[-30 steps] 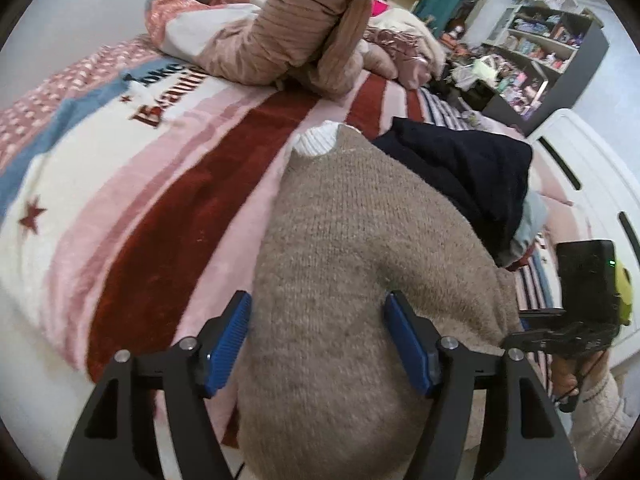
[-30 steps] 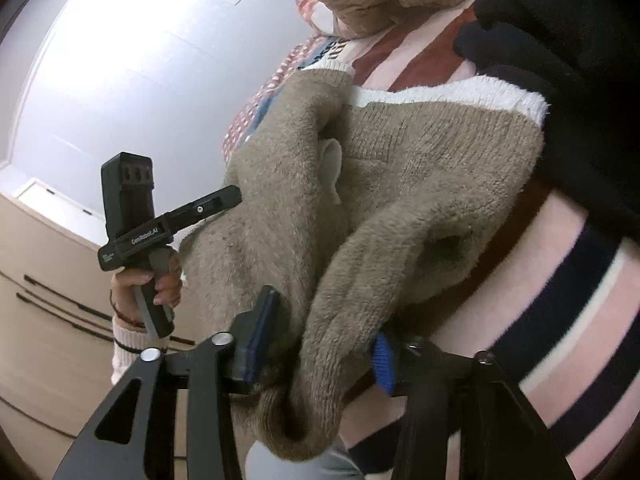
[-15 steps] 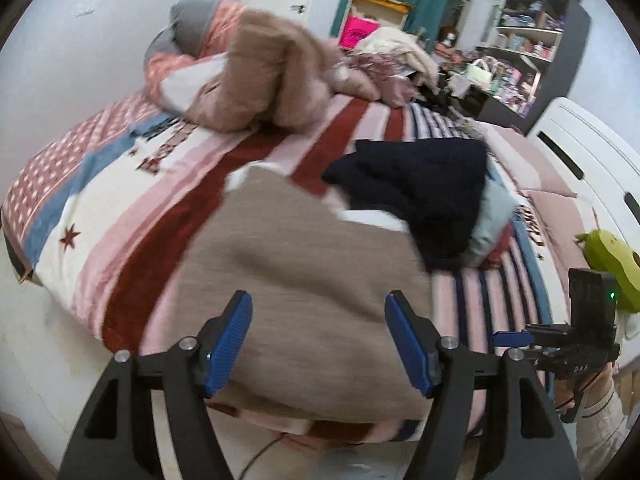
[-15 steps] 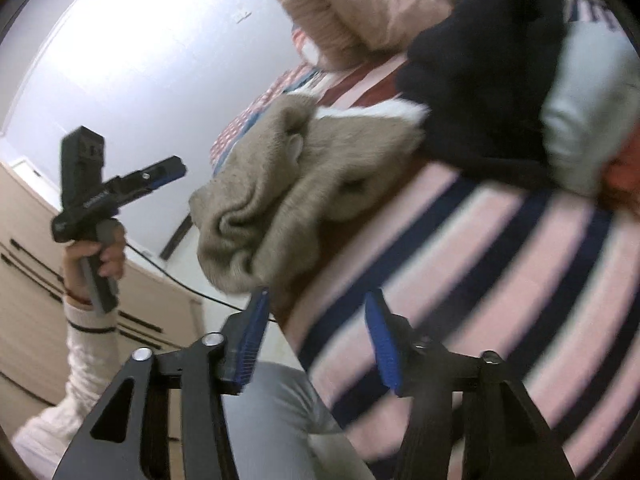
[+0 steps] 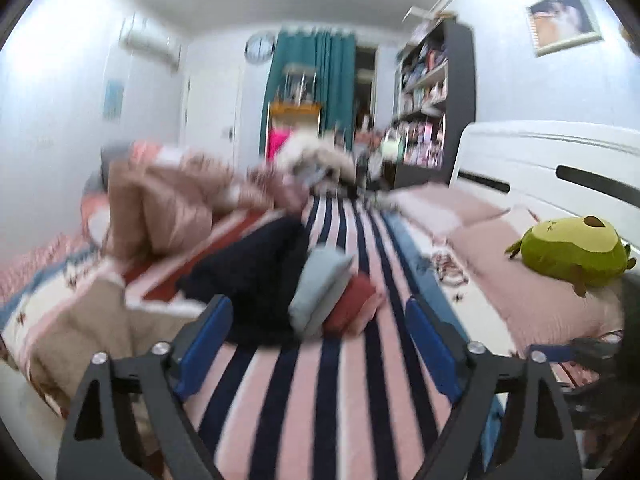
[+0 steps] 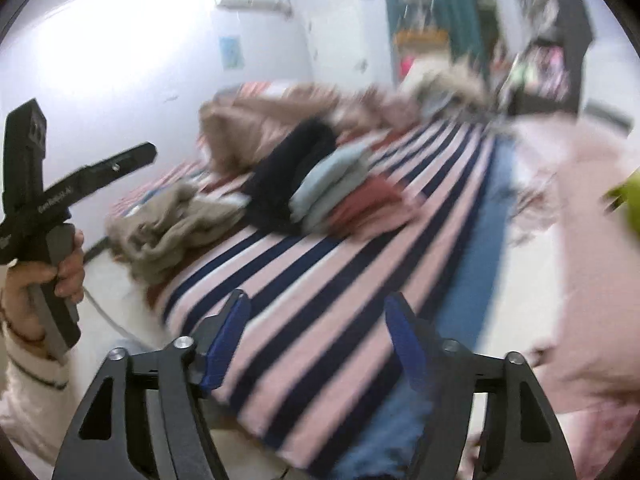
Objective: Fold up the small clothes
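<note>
A beige knitted sweater (image 6: 172, 220) lies crumpled at the near left corner of the striped bed; the left wrist view shows the sweater (image 5: 80, 328) at lower left. Beside it sits a row of clothes: a dark navy garment (image 6: 288, 176), a pale blue folded piece (image 6: 332, 180) and a red folded piece (image 6: 372, 204). My left gripper (image 5: 316, 340) hangs above the striped blanket, its jaws opening with nothing between them. My right gripper (image 6: 316, 332) is also opening and empty, back from the bed's edge. Both views are blurred by motion.
A pink-brown quilt (image 5: 160, 208) is heaped at the far left of the bed. A green plush toy (image 5: 568, 252) rests on pink pillows by the white headboard (image 5: 560, 168). A dark bookshelf (image 5: 432, 92) and teal curtain (image 5: 316, 88) stand behind. A hand (image 6: 60, 272) grips the left tool's handle.
Both grippers let go of the beige sweater, which now lies on the bed's corner. They pulled back and swung right, and both jaws opened wider.
</note>
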The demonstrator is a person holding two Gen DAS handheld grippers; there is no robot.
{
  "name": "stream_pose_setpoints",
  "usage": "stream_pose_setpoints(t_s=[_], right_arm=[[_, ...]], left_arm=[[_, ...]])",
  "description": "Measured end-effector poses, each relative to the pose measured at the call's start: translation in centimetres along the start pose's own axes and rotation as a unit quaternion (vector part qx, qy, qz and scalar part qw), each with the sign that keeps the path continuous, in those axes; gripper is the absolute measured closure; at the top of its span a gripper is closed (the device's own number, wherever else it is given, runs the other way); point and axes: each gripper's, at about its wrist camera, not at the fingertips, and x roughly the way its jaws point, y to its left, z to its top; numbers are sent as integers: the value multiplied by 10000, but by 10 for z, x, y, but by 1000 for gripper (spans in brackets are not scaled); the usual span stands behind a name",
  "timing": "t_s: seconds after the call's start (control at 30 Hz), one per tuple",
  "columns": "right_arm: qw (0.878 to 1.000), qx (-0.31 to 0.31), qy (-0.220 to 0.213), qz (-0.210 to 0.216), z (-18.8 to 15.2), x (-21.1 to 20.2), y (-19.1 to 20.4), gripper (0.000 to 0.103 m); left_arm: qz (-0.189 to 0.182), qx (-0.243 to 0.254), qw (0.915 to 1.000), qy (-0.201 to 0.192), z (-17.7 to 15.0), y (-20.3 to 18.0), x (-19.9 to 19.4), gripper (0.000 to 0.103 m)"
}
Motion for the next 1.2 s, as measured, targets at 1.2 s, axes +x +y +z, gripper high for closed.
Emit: stream_pose_setpoints(t_s=[1.2], right_arm=[[9820, -14, -1361, -1308, -1, -84, -9, 0]], left_arm=[[97, 279, 9986, -435, -4, -76, -6, 1]])
